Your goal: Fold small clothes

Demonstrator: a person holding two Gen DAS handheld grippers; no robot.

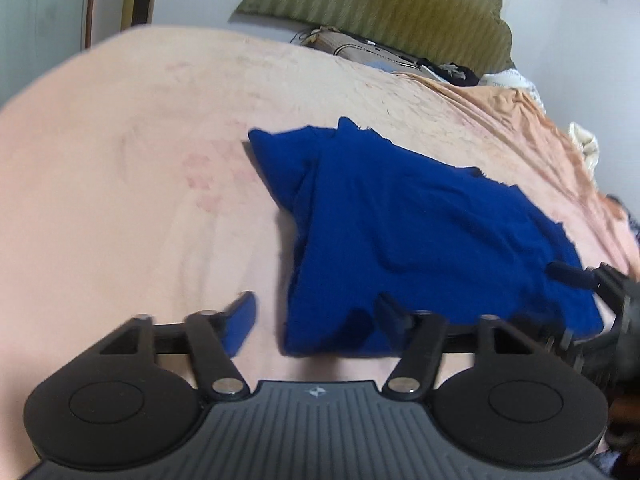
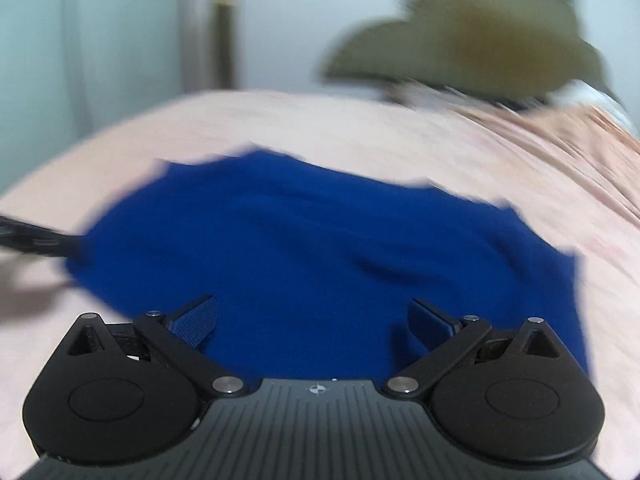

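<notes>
Blue cloth (image 1: 420, 232) on bed (image 1: 120, 200): partly folded, rumpled; more folds left. Your left tongs (image 1: 316, 312) and right tongs (image 2: 312, 320): open, empty.

Blue garment (image 1: 420, 232) matt cloth; bedsheet (image 1: 120, 184) soft cloth (faintly creased).

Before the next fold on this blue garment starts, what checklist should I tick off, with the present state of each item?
1. Left tool open: ok, jaws spread wide.
2. Right tool open: ok, jaws apart and empty.
3. Blue garment on the peach bedspread: ok, all of it lies on the bed.
4. Garment flat: not ok, ripples and a doubled layer along its left edge.
5. Left tool lined up on the near hem: ok; one finger over bedspread, the other at the cloth.
6. Right wrist view sharp: not ok, blurred.
</notes>
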